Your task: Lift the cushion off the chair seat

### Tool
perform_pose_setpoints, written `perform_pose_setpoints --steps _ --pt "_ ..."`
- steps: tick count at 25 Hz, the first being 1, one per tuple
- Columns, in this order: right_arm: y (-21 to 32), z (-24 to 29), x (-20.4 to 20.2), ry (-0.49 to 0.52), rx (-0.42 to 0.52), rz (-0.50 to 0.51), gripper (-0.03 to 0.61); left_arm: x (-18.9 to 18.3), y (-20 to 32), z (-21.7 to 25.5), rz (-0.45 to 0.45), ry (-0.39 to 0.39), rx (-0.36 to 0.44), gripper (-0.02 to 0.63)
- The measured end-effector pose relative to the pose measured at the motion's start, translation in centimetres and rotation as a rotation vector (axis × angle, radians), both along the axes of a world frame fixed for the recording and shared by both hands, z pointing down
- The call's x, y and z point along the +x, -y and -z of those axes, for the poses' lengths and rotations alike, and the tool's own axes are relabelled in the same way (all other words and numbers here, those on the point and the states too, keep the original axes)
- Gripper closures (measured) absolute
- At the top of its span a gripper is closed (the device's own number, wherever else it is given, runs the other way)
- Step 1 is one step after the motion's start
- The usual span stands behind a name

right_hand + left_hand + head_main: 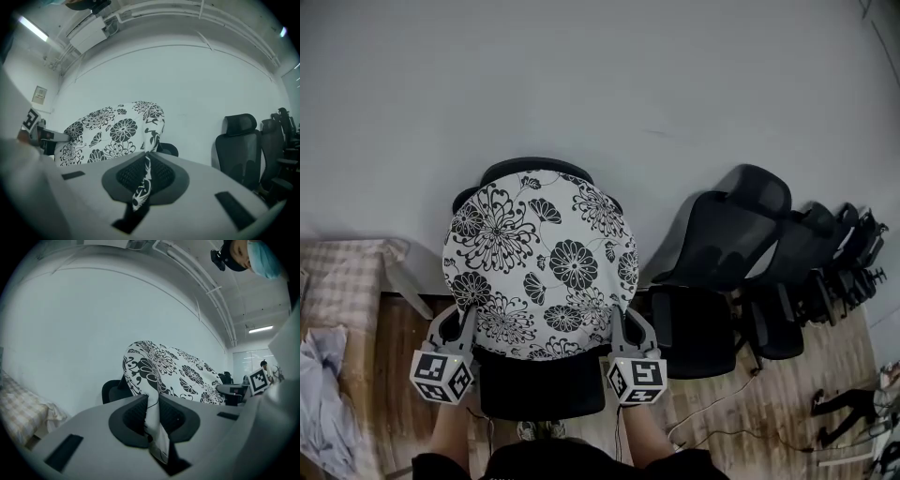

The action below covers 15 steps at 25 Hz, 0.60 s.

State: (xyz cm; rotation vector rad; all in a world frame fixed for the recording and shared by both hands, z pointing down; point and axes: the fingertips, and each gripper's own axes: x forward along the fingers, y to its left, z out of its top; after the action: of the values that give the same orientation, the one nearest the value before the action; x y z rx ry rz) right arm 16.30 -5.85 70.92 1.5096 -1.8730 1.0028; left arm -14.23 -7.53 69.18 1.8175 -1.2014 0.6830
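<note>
A round white cushion [542,262] with black flower print hangs in the air above the black office chair [542,382], tilted up toward the wall. My left gripper [469,319] is shut on the cushion's lower left edge, and my right gripper [617,323] is shut on its lower right edge. In the left gripper view the cushion [164,373] rises from between the dark pads [136,414], a fold of fabric pinched there. In the right gripper view the cushion [117,131] stands to the left, its edge clamped between the pads [161,174]. The chair back shows behind the cushion's top.
A row of black office chairs [727,272] stands to the right along the white wall [600,84]. A checked cloth on a low surface [342,281] lies at the left. Cables trail over the wooden floor [722,412] at the right.
</note>
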Motion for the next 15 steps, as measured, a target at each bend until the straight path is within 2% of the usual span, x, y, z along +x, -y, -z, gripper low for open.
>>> perform_pose_setpoints --steps 15 --pt "-0.07 -0.56 0.01 -0.005 0.089 0.006 0.552 0.10 -0.31 -0.62 -0.004 -0.009 0.090 0.569"
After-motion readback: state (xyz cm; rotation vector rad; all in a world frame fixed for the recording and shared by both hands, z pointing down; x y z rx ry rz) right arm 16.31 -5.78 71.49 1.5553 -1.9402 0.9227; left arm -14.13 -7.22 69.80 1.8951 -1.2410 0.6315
